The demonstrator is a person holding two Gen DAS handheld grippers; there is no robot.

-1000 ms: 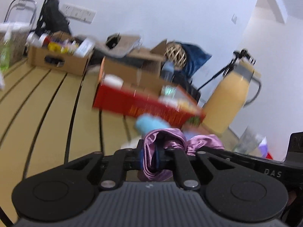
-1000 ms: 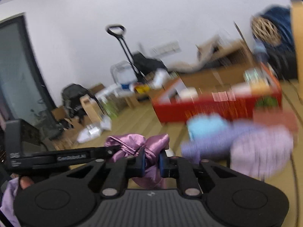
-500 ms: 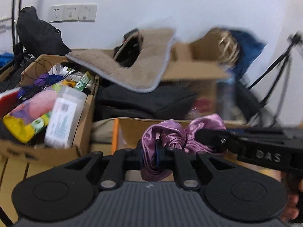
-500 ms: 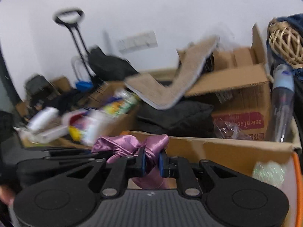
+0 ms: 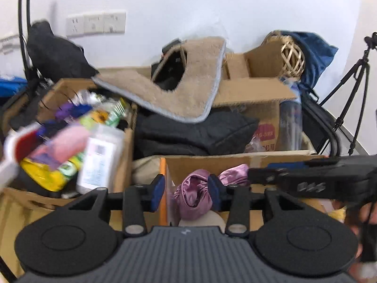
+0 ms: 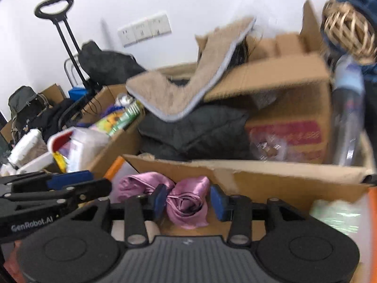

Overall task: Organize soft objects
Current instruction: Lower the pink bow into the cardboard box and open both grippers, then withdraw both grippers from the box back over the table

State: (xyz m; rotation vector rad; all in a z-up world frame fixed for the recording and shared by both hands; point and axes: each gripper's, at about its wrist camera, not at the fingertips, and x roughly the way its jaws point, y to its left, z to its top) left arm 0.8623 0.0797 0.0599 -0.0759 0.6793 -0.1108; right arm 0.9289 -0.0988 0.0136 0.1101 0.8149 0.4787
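Observation:
A purple satin cloth (image 5: pixel 193 194) hangs bunched between the two grippers, over an open cardboard box (image 5: pixel 212 162) with an orange edge (image 5: pixel 162 188). My left gripper (image 5: pixel 186 194) has its jaws opening; the cloth leans on the right pad and the left pad stands clear of it. In the right wrist view the same cloth (image 6: pixel 186 202) sits loose between the opening jaws of my right gripper (image 6: pixel 188 201), with gaps to both blue pads. Each gripper shows in the other's view: the right gripper (image 5: pixel 306 179), the left gripper (image 6: pixel 70 184). The box wall (image 6: pixel 259 179) is just behind.
A beige mat (image 5: pixel 188 94) drapes over a black padded cloth (image 5: pixel 195 134) and a taller carton (image 5: pixel 254 94). A box of bottles and packets (image 5: pixel 70 141) stands left. A wicker ball (image 5: pixel 292 56), a tripod (image 5: pixel 353 82) and a trolley handle (image 6: pixel 54 7) stand around.
Both grippers swung from the wooden floor to the stacked boxes carrying the purple cloth. Their jaws, then shut on it, have since opened and the cloth hangs loose.

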